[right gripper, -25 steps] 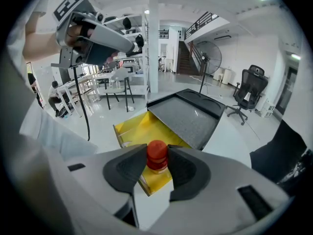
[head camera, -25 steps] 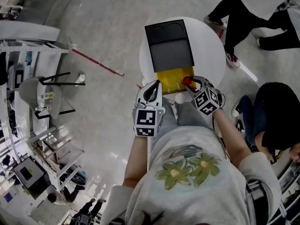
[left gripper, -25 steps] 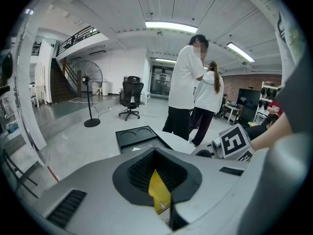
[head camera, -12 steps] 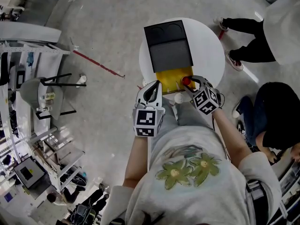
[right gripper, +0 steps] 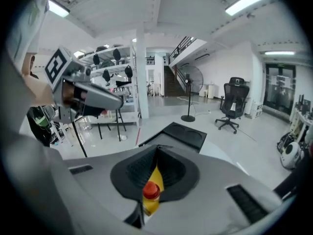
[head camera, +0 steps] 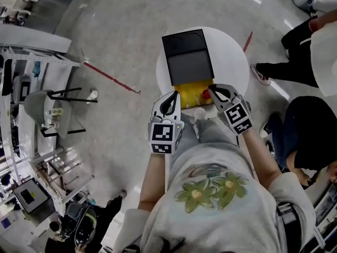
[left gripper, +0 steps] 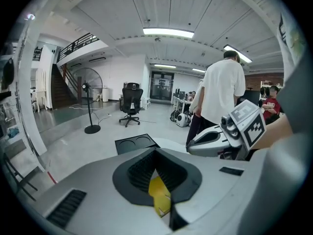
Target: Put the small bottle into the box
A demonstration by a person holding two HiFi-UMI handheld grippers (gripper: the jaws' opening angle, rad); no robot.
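Observation:
The small bottle [head camera: 206, 94] has a red cap and stands on a yellow sheet [head camera: 192, 87] at the near end of the black box [head camera: 192, 67], on a round white table [head camera: 231, 51]. My right gripper [head camera: 212, 90] hovers just right of the cap with its jaws shut and nothing between them. In the right gripper view, the bottle [right gripper: 151, 192] shows through the slit below the closed tips. My left gripper [head camera: 174, 94] hangs shut over the table's near left edge, and only yellow shows through its slit [left gripper: 159, 195].
The box's far part has two round recesses [left gripper: 137, 144]. People stand and sit right of the table [head camera: 310, 125]. A red floor line [head camera: 110, 77], metal racks [head camera: 31, 78] and a fan stand [left gripper: 91, 129] lie to the left.
The right gripper's jaws have gone from wide open round the red cap to shut, and it moved slightly right. The standing person at the upper right has stepped away.

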